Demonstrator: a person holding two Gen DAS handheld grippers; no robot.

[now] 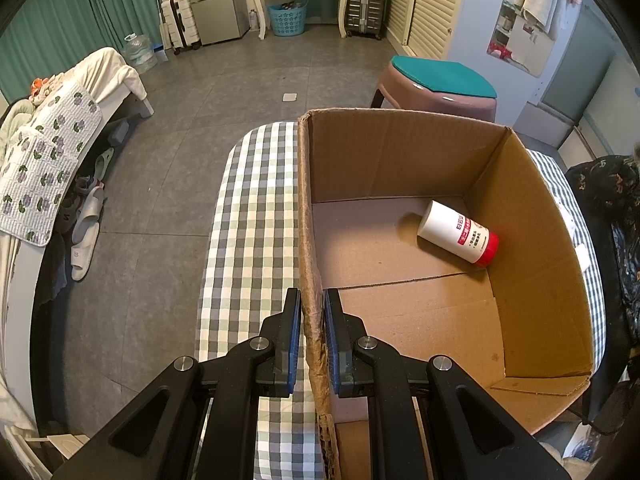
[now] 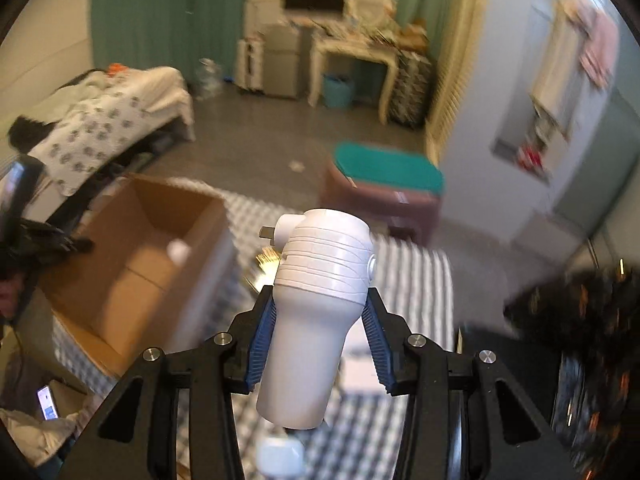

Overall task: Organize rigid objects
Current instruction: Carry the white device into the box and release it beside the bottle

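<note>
An open cardboard box (image 1: 540, 240) stands on a checked tabletop (image 1: 256, 216). A white bottle with a red cap (image 1: 458, 234) lies on its side inside it, near the right wall. My left gripper (image 1: 312, 300) is shut on the box's left wall, one finger inside and one outside. My right gripper (image 2: 320, 304) is shut on a white plastic device with a ribbed head and a plug (image 2: 316, 304), held in the air above the checked tabletop (image 2: 408, 280). The box (image 2: 132, 264) lies to its left in the blurred right wrist view.
A brown stool with a teal cushion (image 1: 440, 80) stands behind the box. A bed with a flowered cover (image 1: 44, 152) is at the left, with slippers (image 1: 86, 236) on the floor. A dark patterned cloth (image 1: 612, 188) is at the right. A small white object (image 2: 280, 454) lies under my right gripper.
</note>
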